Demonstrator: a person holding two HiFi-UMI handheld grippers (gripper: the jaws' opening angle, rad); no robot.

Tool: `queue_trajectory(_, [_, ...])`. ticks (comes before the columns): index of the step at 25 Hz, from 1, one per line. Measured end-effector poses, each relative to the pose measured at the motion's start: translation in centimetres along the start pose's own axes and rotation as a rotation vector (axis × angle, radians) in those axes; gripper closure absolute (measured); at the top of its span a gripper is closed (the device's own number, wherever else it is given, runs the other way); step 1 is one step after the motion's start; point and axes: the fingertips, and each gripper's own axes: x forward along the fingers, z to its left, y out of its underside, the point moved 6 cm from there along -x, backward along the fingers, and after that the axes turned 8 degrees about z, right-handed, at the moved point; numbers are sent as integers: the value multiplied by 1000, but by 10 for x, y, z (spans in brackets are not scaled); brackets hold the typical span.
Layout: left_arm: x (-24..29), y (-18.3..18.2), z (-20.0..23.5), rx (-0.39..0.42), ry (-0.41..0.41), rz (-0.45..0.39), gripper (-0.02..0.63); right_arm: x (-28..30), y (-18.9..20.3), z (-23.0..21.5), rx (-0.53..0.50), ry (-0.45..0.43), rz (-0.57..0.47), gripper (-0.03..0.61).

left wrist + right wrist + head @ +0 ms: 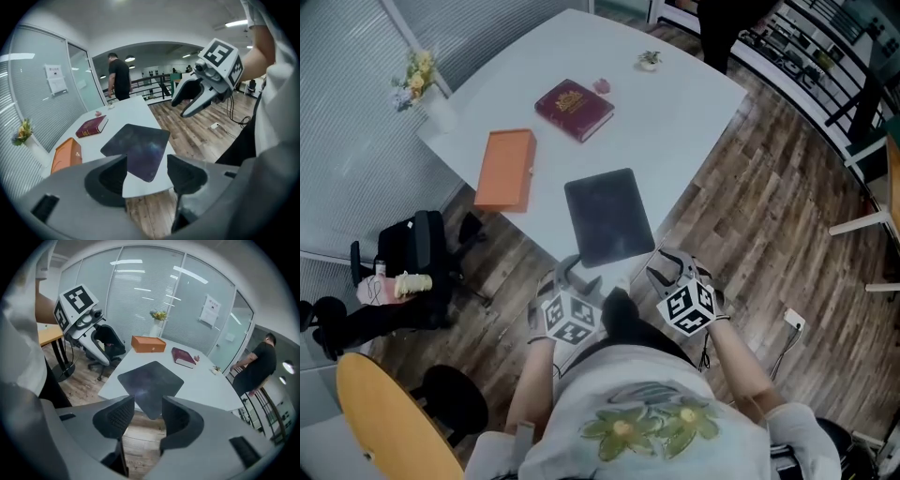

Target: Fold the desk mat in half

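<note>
A dark desk mat (608, 216) lies flat and unfolded near the front corner of the white table (675, 122). It also shows as a dark sheet beyond the jaws, the mat (138, 149) in the left gripper view and the mat (151, 383) in the right gripper view. My left gripper (578, 281) hovers off the table's near edge, just short of the mat, open and empty. My right gripper (667, 266) hangs beside it at the mat's near right corner, open too, nothing between its jaws. Neither touches the mat.
An orange box (507, 169) and a maroon book (573, 109) lie on the table behind the mat. A small potted plant (650, 60) and a flower vase (422, 84) stand farther back. A person (119, 77) stands beyond the table. An office chair (412, 253) is on the left floor.
</note>
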Motion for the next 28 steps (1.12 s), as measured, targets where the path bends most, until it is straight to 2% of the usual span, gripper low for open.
queue_trajectory(4, [25, 7, 5, 30, 22, 70, 360, 32, 6, -5, -112, -10, 74, 396])
queue_trajectory(9, [49, 9, 6, 36, 57, 113, 360, 69, 20, -2, -274, -20, 171, 396])
queue_trajectory(16, [75, 20, 2, 88, 100, 188, 360, 107, 36, -2, -422, 5, 250, 396])
queue_trajectory(20, [84, 25, 4, 76, 118, 208, 360, 119, 41, -3, -467, 5, 269, 404])
queue_trajectory(23, [89, 28, 5, 72, 127, 217, 360, 120, 40, -3, -476, -12, 272, 451])
queue_trajectory(28, [90, 29, 5, 70, 142, 221, 360, 111, 38, -3, -424, -7, 248, 540])
